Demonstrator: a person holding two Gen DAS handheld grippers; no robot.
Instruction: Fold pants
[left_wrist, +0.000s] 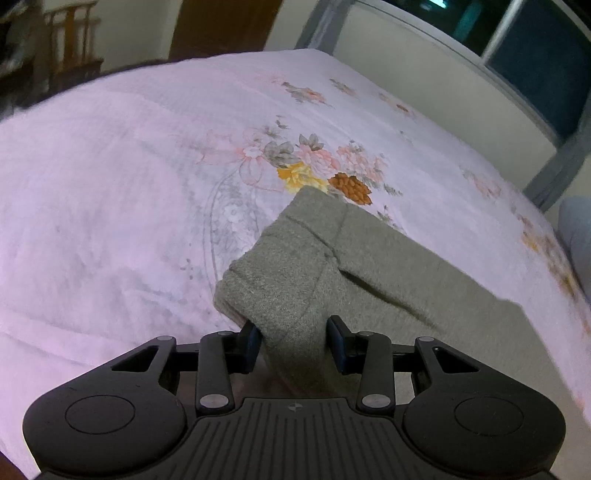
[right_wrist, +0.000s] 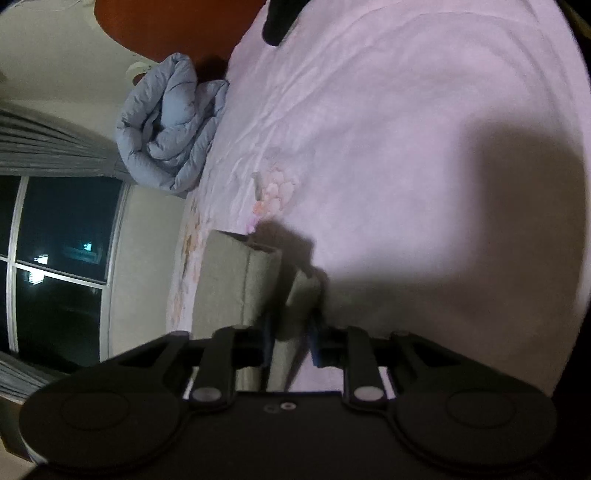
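Grey-green knitted pants (left_wrist: 369, 258) lie on a pink flowered bedsheet (left_wrist: 110, 184), running from the middle toward the right edge. My left gripper (left_wrist: 293, 332) is shut on a bunched fold of the pants near one end, with both dark pads pressing the cloth. In the right wrist view, which is rolled sideways, the pants (right_wrist: 225, 280) show as a folded strip. My right gripper (right_wrist: 291, 332) is shut on a raised edge of that cloth. A dark shadow covers the sheet (right_wrist: 406, 147) beside it.
A crumpled blue-grey duvet (right_wrist: 170, 125) sits at the bed's edge by the wall. A dark window (right_wrist: 59, 266) with curtains runs along that side, and the window (left_wrist: 535, 55) also shows behind the bed. A wooden rack (left_wrist: 74, 40) stands beyond the far corner.
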